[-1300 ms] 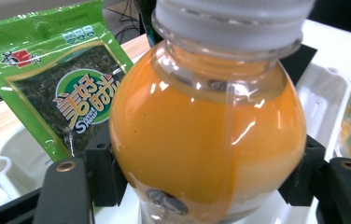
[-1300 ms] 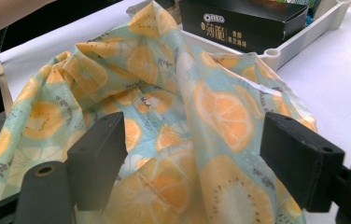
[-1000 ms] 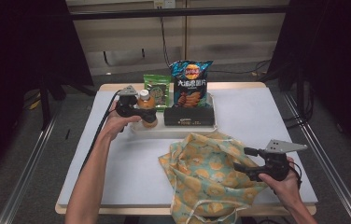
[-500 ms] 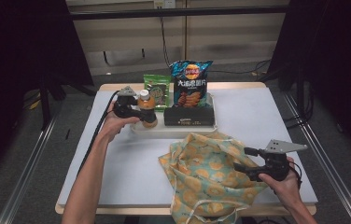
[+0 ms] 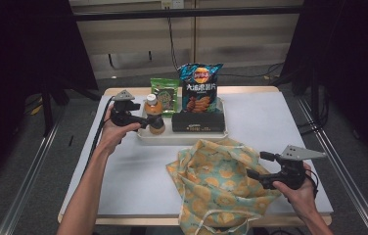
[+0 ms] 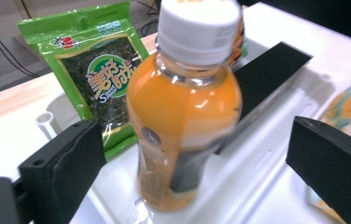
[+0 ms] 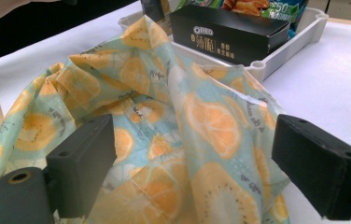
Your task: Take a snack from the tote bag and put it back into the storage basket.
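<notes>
Nearest, the right gripper (image 5: 256,166) rests at the edge of the orange-print cloth bag (image 5: 218,181), its jaws apart and having just been opening, fabric between them but unpressed. Farther off, the left gripper (image 5: 149,121) flanks the juice bottle (image 5: 154,115) standing in the white tray (image 5: 184,137); its jaws have just been opening, pads clear of the bottle. Judged step: starting to bag the snacks. Next move calls for closing squarely on the bottle. The left gripper view confirms the gaps beside the bottle (image 6: 185,107); the high view does not.

the high view is looking forward and down over the whole table (image 5: 123,191). the left gripper view is sitting close up against the orange bottle (image 6: 185,116) in the white tray (image 6: 257,172); the right gripper view is hovering low over the patterned bag (image 7: 164,140), also catching that tray (image 7: 281,56).
</notes>
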### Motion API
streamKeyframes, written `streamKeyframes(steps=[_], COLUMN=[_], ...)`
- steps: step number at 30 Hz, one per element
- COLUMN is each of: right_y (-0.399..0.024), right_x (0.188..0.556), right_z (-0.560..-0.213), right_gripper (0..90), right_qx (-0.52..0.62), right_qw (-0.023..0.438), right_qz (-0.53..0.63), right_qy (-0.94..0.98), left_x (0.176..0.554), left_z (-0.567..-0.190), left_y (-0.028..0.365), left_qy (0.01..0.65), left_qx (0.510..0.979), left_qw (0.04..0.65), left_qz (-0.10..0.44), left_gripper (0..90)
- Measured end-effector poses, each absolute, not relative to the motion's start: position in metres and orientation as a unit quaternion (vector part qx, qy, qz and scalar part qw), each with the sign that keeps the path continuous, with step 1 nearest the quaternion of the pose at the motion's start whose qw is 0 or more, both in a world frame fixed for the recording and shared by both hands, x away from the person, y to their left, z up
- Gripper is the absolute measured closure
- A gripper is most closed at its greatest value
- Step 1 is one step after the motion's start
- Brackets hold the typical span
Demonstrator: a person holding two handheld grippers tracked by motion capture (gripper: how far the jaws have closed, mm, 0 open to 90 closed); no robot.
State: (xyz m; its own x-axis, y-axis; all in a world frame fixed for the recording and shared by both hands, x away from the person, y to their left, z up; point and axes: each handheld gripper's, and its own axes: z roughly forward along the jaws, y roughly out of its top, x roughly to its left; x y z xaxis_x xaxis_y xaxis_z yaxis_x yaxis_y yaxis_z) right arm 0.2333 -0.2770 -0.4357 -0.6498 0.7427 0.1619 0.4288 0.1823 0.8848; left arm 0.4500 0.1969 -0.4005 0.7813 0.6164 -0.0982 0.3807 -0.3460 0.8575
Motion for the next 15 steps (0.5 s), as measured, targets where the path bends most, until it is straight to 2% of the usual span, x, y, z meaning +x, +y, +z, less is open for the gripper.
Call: streamKeyframes(steps=[15], right_y=[-0.281], right_x=[0.232], right_z=[-0.433], right_gripper=[10.1], right_qx=[0.401], right_qw=[0.171], right_qz=[0.51], right_qy=[0.741], left_x=[0.394], left_z=[-0.38], left_y=[0.202], left_qy=[0.323], left_qx=[0.79], left_qw=[0.497], left_qz=[0.158], left_gripper=[3.4])
